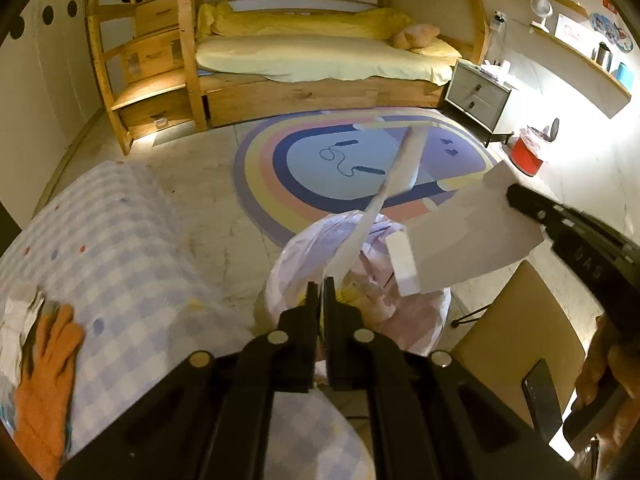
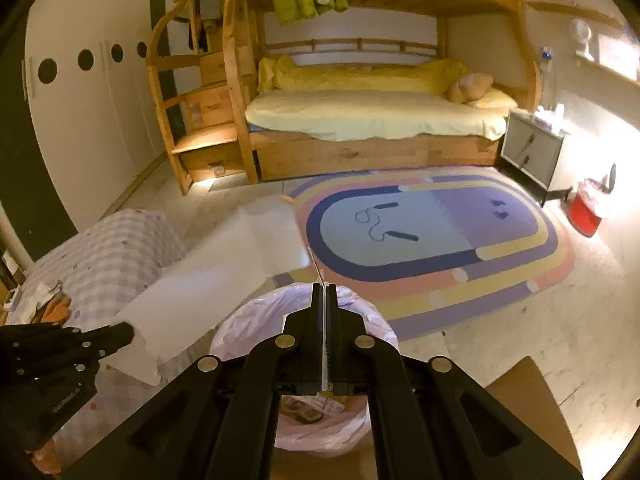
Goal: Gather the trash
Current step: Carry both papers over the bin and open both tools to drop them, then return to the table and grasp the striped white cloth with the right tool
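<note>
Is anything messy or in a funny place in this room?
Yes. A skipping rope lies loose in the middle of the rug, and an orange glove sits on the checked blanket beside crumpled wrappers. Both claws, left and right, pinch white paper above the lined bin.

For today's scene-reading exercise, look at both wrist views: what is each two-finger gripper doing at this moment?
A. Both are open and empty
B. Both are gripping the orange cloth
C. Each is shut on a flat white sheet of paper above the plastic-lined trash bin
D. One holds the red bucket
C: the left gripper pinches one flat white paper sheet and the right gripper another, over the trash bin with a pale plastic liner.
</note>
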### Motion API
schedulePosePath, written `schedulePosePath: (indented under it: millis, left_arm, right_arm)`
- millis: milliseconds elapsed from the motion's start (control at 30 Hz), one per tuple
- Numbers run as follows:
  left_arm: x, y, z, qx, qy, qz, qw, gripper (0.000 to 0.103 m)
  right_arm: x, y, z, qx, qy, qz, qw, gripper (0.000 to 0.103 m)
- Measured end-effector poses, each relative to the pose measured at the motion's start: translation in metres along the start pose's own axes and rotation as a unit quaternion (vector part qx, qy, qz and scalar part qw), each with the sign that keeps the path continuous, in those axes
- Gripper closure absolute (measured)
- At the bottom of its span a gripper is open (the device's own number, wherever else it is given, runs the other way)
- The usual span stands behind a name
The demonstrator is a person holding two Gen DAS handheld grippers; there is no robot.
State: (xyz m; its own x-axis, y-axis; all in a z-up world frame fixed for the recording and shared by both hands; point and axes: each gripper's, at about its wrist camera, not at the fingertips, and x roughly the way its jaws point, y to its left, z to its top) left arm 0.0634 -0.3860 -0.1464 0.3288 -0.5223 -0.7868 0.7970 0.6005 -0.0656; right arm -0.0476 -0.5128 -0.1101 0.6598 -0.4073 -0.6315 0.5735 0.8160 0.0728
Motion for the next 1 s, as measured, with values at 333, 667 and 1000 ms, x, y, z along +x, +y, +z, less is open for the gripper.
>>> schedulePosePath:
  millis: [333,667,1000]
  left_arm:
    - [-0.036,0.018,-0.009,-0.006,-0.049,0.032,0.9983,0.069]
    - [-0.12,0.066,-0.053,-0.06,-0.095,0.076,0.9907,0.069]
    - [-0.184,0.123,-0.105,-0.108,-0.129,0.15,0.9743,0.062]
  right_arm:
    - [-0.001,0.005,0.0,0.005,0.012,0.016,1.0,0.085]
    - [-0.058,0.052,0.005,-0.024,-0.021,0.074,0.997,0.085]
    - [-0.082,0.14,-0.009,-0.091,-0.017,0.144,0.985,0.085]
